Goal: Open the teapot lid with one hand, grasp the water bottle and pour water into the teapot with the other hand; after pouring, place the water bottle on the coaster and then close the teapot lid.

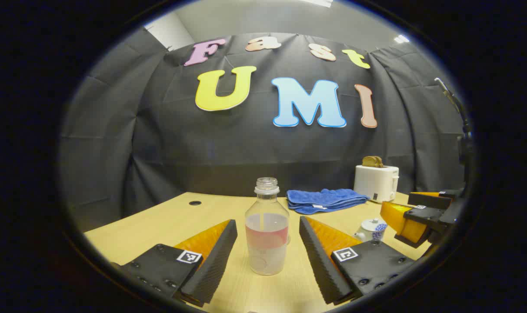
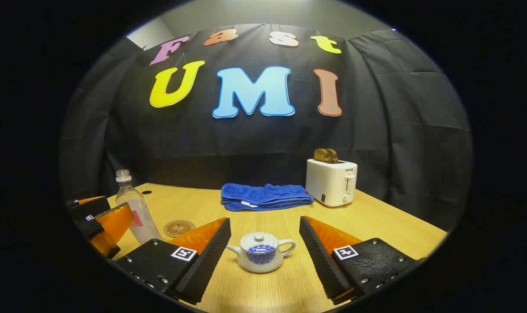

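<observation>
Spread wide, the left tool (image 1: 268, 256) brackets the upright water bottle (image 1: 267, 232) on the counter (image 1: 159, 226), untouched; the right tool (image 2: 263, 256), equally apart, faces the lidded teapot (image 2: 261, 252) dead ahead; each hand is nearest its own target.

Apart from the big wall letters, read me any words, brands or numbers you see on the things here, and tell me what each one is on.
"SUPOR": on the front of the toaster.
Water bottle: its pink label is too blurred to read.
Coaster: its embossed design is too small to read.
Square black-and-white markers on both grippers carry patterns, no words.
</observation>
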Available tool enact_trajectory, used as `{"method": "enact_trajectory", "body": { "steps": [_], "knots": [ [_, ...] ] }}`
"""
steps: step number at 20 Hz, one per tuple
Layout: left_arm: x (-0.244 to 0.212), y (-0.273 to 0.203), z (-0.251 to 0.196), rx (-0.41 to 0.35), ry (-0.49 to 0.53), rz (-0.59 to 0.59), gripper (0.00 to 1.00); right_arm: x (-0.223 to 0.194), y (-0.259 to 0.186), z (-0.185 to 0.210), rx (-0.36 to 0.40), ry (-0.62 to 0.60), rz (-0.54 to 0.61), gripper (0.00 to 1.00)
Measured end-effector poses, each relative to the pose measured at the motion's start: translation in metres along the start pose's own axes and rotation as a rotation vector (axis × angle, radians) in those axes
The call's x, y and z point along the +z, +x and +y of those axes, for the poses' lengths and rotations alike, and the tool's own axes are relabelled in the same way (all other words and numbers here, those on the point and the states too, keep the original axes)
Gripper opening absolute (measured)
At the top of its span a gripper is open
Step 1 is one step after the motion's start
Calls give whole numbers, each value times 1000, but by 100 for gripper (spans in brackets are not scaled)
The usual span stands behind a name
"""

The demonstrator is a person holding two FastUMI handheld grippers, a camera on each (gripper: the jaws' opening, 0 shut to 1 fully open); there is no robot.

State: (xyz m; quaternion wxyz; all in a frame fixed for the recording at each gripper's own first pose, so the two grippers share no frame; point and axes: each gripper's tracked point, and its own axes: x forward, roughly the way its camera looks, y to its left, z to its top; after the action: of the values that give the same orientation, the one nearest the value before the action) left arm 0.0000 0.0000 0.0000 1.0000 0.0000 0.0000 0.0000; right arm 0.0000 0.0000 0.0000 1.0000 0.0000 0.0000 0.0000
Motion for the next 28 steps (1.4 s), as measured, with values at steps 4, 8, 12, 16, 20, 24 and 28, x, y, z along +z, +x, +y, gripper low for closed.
{"method": "enact_trajectory", "body": {
  "steps": [4, 8, 12, 16, 20, 24, 28],
  "knots": [
    [-2, 2, 0, -1, -4, 4, 100, -2, 4, -1, -3, -6, 4, 95],
    [-4, 3, -1, -2, -7, 8, 100, -3, 7, -3, -7, -15, 8, 95],
    [-3, 3, -1, -5, -9, 5, 100, -3, 8, -2, -6, -21, 11, 94],
    [-4, 4, 0, -2, -6, 9, 100, -5, 14, -1, -1, -34, 16, 94],
    [-5, 5, 1, -1, -8, 14, 100, -12, 28, 0, 15, -44, 43, 83],
    [-7, 6, 0, -5, -11, 17, 100, -26, 43, 0, 28, -72, 89, 77],
    [-9, 7, 2, -3, -12, 21, 100, -40, 52, 4, 52, -66, 137, 74]
  ]
}}
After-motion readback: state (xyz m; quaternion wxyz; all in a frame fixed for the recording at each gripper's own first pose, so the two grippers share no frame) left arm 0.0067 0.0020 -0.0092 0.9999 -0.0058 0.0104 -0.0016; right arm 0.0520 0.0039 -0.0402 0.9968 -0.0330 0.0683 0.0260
